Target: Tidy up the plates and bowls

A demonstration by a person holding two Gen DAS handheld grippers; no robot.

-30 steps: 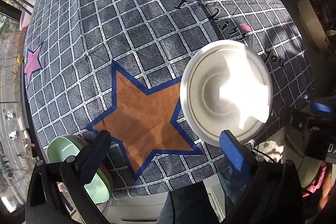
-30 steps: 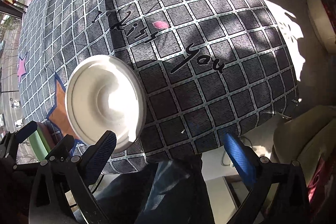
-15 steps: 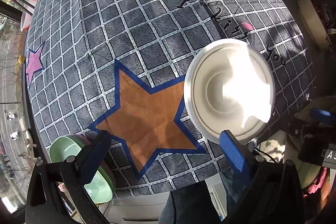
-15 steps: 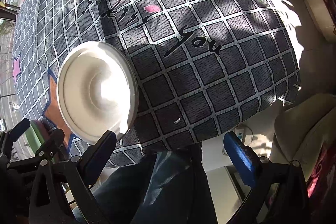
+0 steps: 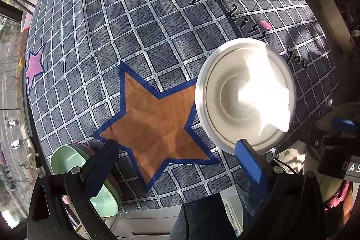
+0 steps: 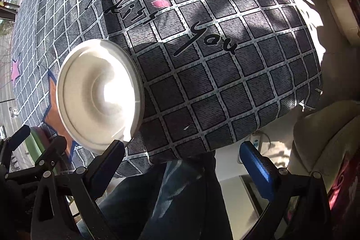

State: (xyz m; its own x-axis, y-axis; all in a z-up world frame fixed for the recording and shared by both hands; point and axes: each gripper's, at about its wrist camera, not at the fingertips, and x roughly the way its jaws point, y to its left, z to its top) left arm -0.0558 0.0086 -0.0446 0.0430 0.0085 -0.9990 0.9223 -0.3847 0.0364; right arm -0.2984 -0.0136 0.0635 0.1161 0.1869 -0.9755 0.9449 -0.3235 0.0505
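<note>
Green bowl [image 5: 74,163] partly hidden by left gripper [image 5: 175,154] finger; white plate [image 5: 245,93] centre washed out by glare.

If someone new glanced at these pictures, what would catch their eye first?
Probably the white plate, glaring in sunlight near the front edge of the checked tablecloth. Next, the big orange star printed beside it, and the stacked green bowl at the near left corner.

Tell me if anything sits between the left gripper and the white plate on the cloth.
Nothing visible does. The left gripper hangs open above the near edge of the tablecloth, and the white plate lies just beyond its right finger, with only bare cloth between. The green bowl sits off on the other side, by the left finger.
</note>
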